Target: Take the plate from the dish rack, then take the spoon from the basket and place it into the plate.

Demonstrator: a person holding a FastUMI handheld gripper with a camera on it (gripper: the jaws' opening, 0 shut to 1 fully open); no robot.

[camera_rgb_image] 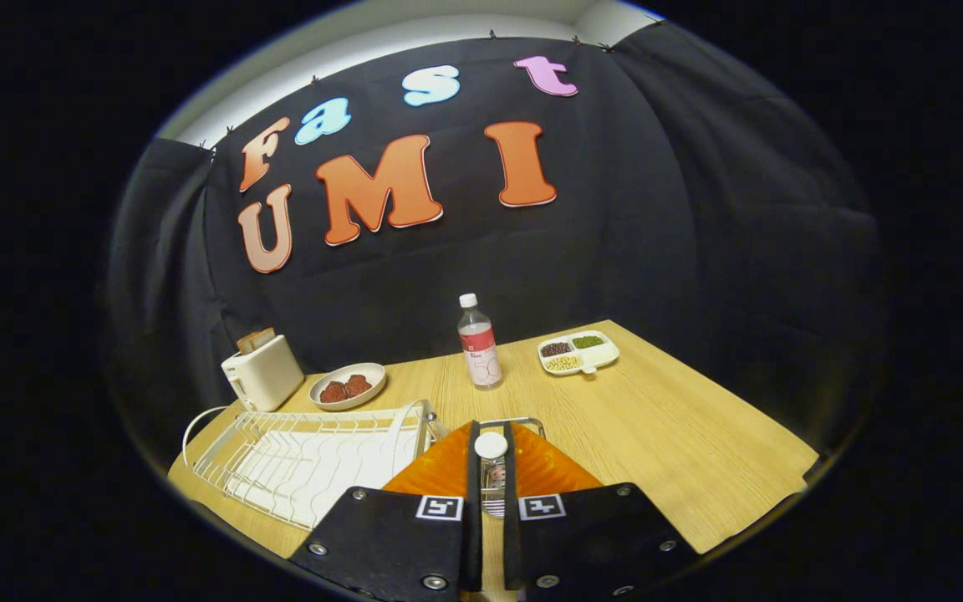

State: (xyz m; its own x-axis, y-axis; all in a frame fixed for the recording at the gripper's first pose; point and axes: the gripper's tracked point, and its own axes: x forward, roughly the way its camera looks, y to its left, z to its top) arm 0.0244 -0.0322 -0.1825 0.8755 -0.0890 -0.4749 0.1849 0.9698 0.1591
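the tongs point(491, 468) are clenched on the edge of a round orange plate point(440, 472), which stands on edge between the two fingers point(473, 502), lifted above the pale wooden surface point(657, 435). just beside it sits a white wire dish rack point(306, 464). a small wire basket point(523, 424) peeks out just beyond the plate; i cannot tell whether a spoon is in it. farther off stand a clear plastic bottle point(479, 343), a white toaster point(262, 370), a shallow bowl point(348, 386) and a divided white tray point(579, 352).
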